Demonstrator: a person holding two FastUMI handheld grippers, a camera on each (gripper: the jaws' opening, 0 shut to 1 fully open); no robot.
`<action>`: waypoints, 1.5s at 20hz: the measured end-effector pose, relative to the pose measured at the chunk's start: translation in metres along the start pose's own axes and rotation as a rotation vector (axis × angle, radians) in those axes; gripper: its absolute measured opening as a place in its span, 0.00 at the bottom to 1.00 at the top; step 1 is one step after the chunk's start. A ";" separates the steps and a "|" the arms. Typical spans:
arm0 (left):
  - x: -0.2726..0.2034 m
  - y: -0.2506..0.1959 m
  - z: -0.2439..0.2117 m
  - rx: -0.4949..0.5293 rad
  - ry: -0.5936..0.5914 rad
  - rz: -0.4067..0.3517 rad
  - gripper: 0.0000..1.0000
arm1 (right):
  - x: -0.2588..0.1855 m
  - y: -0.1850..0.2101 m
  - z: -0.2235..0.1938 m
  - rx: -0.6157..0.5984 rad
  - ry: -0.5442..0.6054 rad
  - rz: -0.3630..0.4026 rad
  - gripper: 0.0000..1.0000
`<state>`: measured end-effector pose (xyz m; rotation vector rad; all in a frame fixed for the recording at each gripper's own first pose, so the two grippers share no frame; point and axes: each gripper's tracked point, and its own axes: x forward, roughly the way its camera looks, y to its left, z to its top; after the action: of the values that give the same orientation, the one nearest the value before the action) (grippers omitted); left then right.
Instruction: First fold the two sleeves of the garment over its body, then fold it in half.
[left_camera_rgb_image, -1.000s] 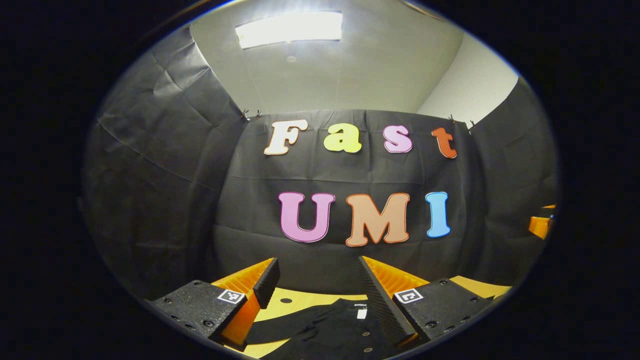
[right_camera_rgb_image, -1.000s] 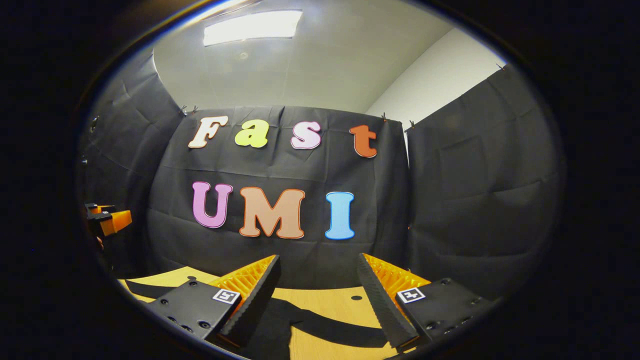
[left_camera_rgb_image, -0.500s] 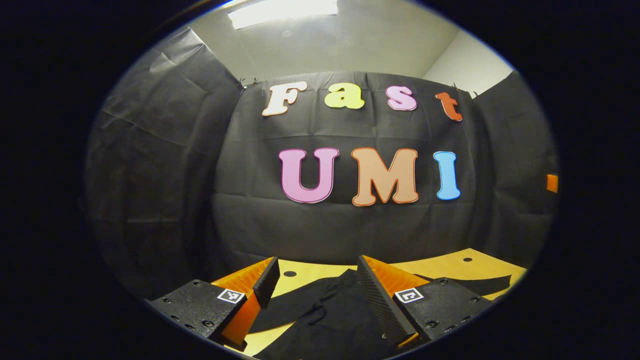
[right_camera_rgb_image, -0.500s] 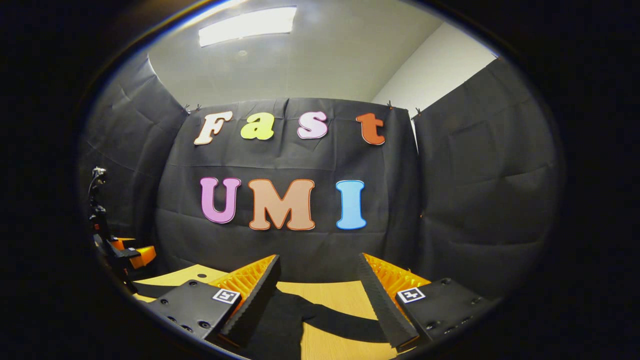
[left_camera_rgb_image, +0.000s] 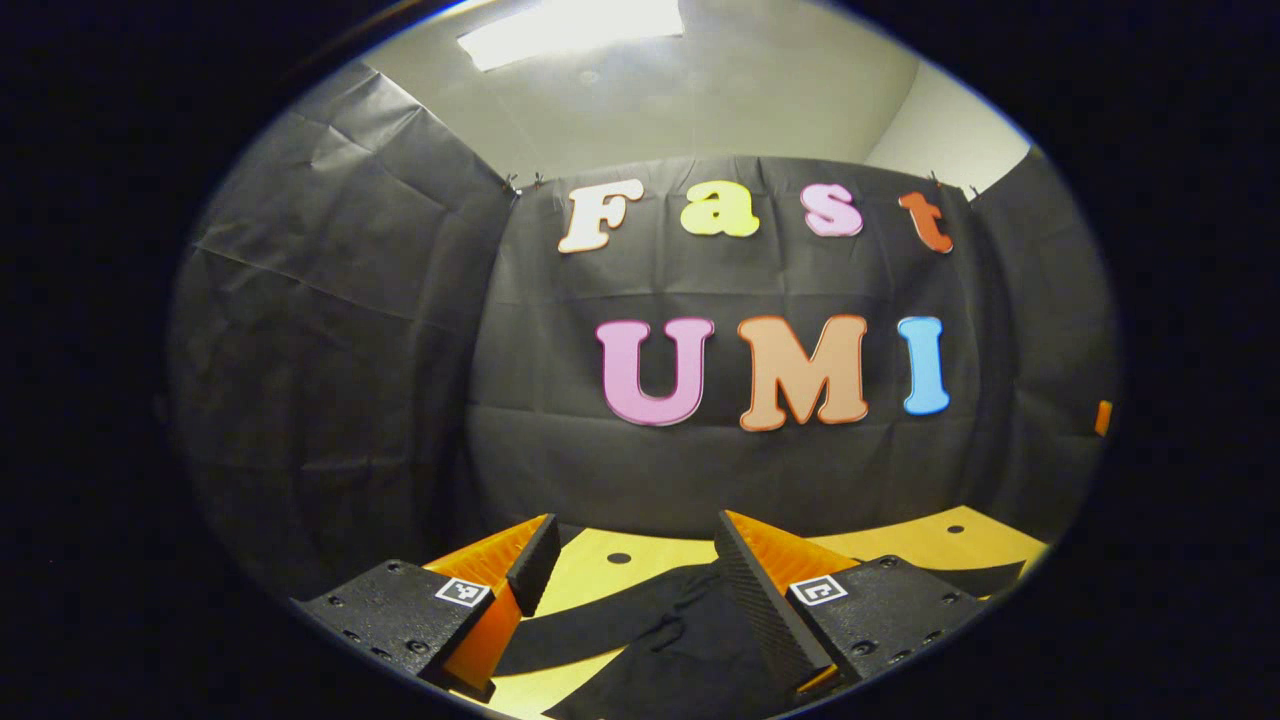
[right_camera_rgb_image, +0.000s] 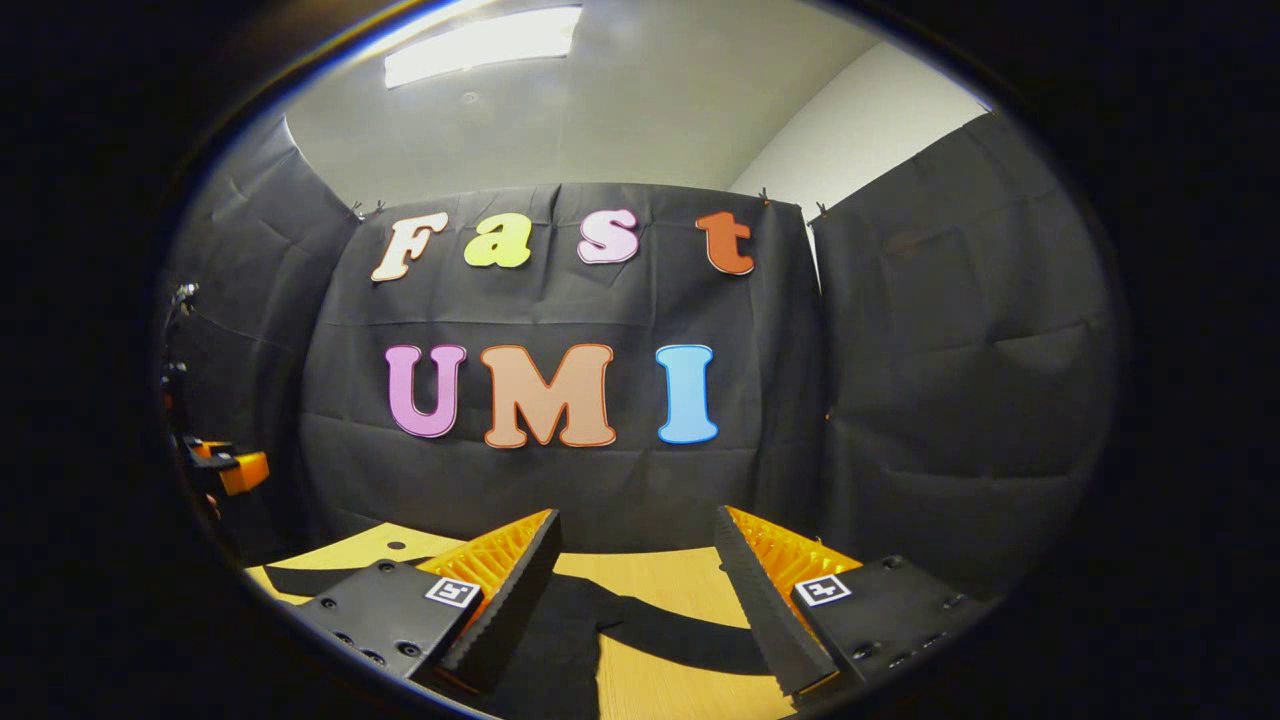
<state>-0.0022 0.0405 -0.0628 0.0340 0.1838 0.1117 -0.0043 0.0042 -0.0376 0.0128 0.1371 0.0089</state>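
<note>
Over the worktop (left_camera_rgb_image: 590, 575), both the left gripper (left_camera_rgb_image: 630, 560) and right gripper (right_camera_rgb_image: 635, 555) are hovering released above the black garment (left_camera_rgb_image: 690, 640), grasping nothing.

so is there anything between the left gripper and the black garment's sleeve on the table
Nothing visible stands in the way. The left gripper is open above the wooden table, with the black garment spread flat just beyond and below its fingers, one sleeve stretched across the gap between them. Only bare tabletop lies around it.
</note>
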 end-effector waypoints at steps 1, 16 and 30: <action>-0.005 -0.004 0.004 -0.023 -0.008 -0.022 0.92 | -0.006 0.003 -0.001 0.004 0.004 -0.004 0.98; -0.004 0.038 -0.003 -0.018 -0.025 -0.096 0.92 | -0.028 0.067 -0.009 0.007 0.014 -0.021 0.98; 0.027 0.043 -0.016 0.023 0.006 0.000 0.92 | 0.028 0.014 -0.031 0.012 0.067 -0.087 0.98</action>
<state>0.0167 0.0864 -0.0818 0.0564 0.1911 0.1093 0.0188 0.0192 -0.0718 0.0187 0.2044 -0.0781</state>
